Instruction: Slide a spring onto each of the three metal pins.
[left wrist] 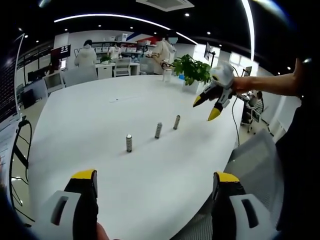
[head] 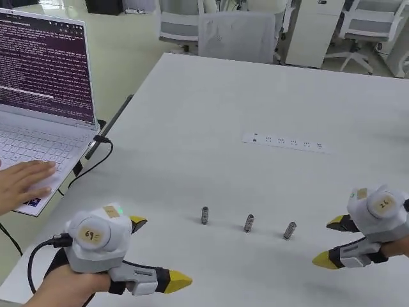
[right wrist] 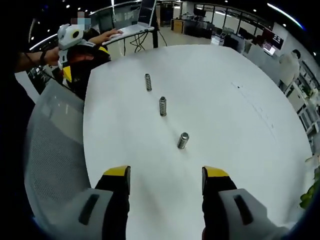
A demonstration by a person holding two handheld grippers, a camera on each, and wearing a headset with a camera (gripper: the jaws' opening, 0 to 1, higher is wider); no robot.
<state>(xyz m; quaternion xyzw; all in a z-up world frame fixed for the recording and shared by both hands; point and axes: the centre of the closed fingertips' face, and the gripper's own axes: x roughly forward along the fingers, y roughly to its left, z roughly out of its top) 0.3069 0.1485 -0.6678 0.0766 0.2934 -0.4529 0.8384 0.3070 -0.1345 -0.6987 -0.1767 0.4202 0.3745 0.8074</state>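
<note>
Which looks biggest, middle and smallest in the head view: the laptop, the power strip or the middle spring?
1. laptop, biggest, even though the picture's edge cuts it off.
2. power strip, long and thin.
3. middle spring, smallest by far.

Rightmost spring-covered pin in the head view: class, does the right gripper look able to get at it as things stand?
Probably yes. The right gripper is open and points roughly at that pin, and nothing but bare table lies between them.
</note>
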